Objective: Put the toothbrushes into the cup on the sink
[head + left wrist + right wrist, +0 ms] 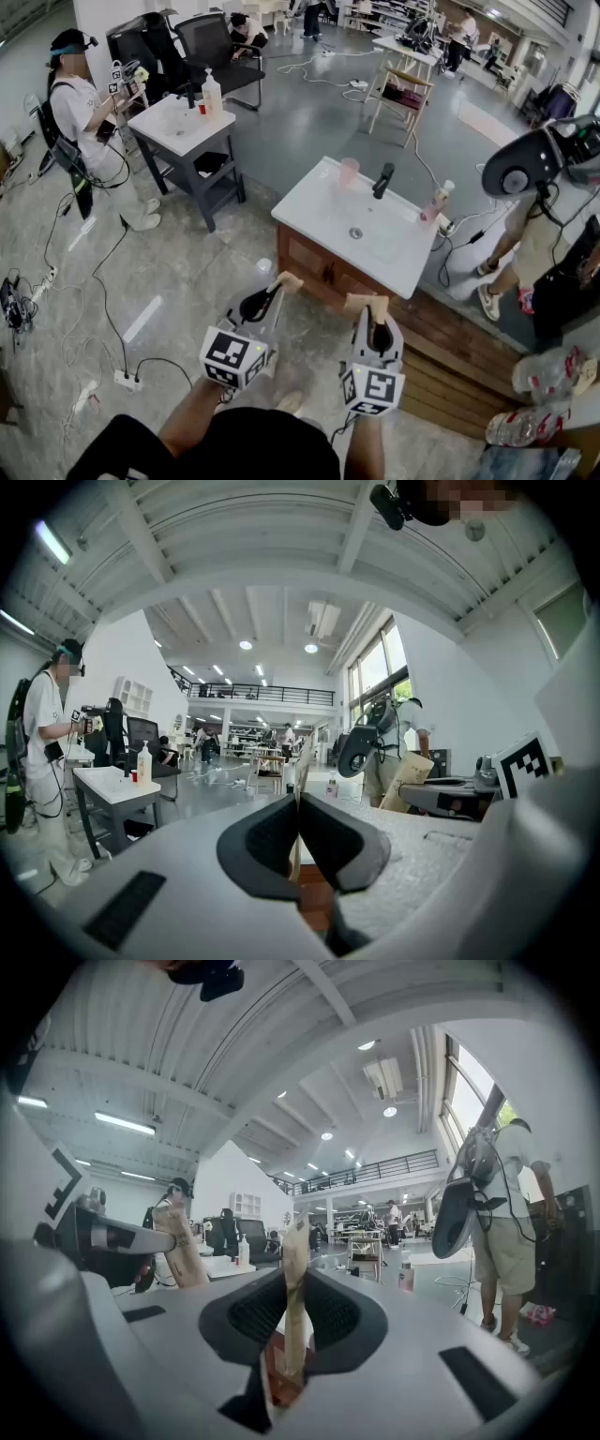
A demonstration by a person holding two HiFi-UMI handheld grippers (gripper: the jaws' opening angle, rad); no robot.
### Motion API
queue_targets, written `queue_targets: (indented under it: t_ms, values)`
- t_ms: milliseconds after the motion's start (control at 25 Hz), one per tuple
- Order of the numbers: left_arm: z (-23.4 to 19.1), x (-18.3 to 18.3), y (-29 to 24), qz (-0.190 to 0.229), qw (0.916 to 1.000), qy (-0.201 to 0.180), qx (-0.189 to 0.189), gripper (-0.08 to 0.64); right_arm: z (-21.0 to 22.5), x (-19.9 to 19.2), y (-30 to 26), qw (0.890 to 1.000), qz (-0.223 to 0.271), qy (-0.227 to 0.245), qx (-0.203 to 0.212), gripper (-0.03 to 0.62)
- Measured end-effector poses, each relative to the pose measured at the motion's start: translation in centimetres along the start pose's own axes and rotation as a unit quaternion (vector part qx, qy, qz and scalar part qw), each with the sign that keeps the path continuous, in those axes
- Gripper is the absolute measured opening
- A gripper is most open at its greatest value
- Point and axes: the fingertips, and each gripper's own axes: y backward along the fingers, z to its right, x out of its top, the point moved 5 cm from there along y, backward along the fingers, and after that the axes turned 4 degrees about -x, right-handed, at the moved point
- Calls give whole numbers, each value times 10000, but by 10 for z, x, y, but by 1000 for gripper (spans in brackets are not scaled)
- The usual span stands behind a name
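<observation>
Each gripper holds a toothbrush in a tan paper wrapper, upright. In the head view my left gripper (pixel 275 289) is shut on one wrapped toothbrush (pixel 290 279), and my right gripper (pixel 373 317) is shut on the other (pixel 366 303). Both hover just short of the near edge of the white sink (pixel 319 211). The pink cup (pixel 349 172) stands at the sink's far edge, left of the black faucet (pixel 382 180). In the left gripper view the jaws (pixel 298 841) pinch the thin wrapper (pixel 300 775). The right gripper (pixel 293 1321) clamps its wrapper (pixel 294 1279).
A pink bottle (pixel 436 202) stands at the sink's right corner. A second white sink table (pixel 183 127) with a soap bottle (pixel 212 94) is at the back left, beside a person (pixel 80 112). Another person (pixel 525 234) stands to the right. Cables and a power strip (pixel 127 380) lie on the floor.
</observation>
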Motion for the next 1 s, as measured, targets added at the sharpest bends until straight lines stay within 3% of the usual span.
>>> queue_targets:
  t_ms: [480, 1000]
  values:
    - [-20, -6, -21, -76, 10000, 36, 50, 5, -1, -4, -26, 9999, -26, 93, -32, 60]
    - [-75, 1, -91, -207, 9997, 121, -36, 5, 4, -5, -112, 9997, -183, 30, -152, 58]
